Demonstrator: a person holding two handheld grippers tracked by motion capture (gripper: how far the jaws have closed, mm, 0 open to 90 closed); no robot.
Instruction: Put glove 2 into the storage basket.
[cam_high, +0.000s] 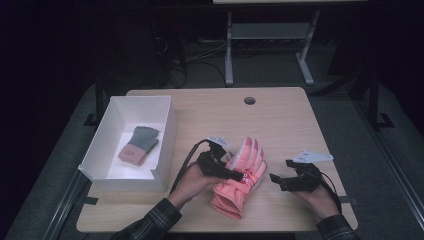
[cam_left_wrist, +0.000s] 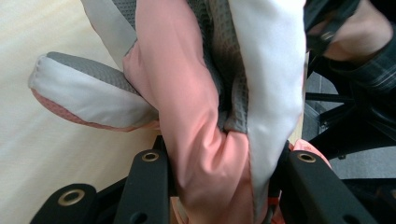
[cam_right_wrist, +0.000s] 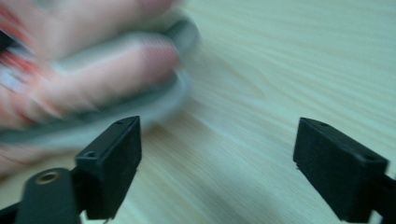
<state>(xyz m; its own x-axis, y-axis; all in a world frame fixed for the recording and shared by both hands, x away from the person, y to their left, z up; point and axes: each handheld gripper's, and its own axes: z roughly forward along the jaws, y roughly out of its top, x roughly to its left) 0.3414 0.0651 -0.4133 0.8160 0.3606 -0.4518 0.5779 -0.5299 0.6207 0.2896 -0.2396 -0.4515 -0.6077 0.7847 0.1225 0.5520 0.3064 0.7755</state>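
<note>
Glove, pink and padded (cam_high: 239, 182): lies on the tabletop (cam_high: 280, 120) near its front edge, fingers pointing away from the person, cuff toward them; white and grey panels show on it in the left gripper view (cam_left_wrist: 205, 102).

Tabletop: light wood, rectangular, with a round cable hole (cam_high: 249, 100) near the far edge.

Box, white, open-topped (cam_high: 165, 135): stands on the left part of the tabletop, well apart from the pink glove. Inside lies a smaller grey knitted glove with a pink cuff (cam_high: 139, 144).

Left gripper (cam_high: 239, 176): held in the left hand, forearm in a plaid sleeve (cam_high: 155, 220) entering from the bottom edge and angled toward the right. Jaws closed on the middle of the pink glove, with bunched fabric pressed between them in the left gripper view.

Right gripper (cam_high: 276, 181): held in the right hand, low over the tabletop just right of the pink glove, pointing left toward it. Jaws stand wide apart with only bare wood between them; the glove's fingertips appear blurred beyond the left-hand jaw in the right gripper view (cam_right_wrist: 93, 74).
</note>
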